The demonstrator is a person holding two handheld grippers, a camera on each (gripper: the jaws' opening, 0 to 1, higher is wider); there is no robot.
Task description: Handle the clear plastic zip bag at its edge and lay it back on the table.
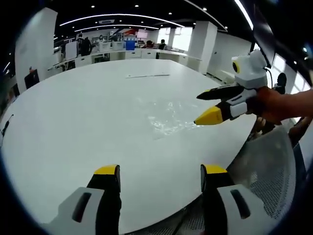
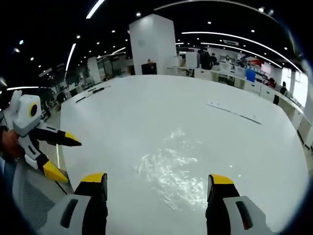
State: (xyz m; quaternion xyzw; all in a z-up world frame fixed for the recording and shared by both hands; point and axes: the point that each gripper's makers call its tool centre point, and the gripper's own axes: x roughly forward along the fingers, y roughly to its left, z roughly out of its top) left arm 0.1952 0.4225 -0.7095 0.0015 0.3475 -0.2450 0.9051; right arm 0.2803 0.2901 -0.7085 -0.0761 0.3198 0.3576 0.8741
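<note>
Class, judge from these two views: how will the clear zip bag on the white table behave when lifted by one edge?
The clear zip bag lies flat and crinkled on the table, so it probably flops and sags. Its glossy film looks thin and light, perhaps slippery between jaws.

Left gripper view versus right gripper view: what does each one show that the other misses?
The left gripper view alone has a mesh chair at the table edge and a hand holding the right gripper, open. The right gripper view alone has the left gripper, open, and a white pillar. Both share the white table and the clear plastic zip bag lying flat on it.
</note>
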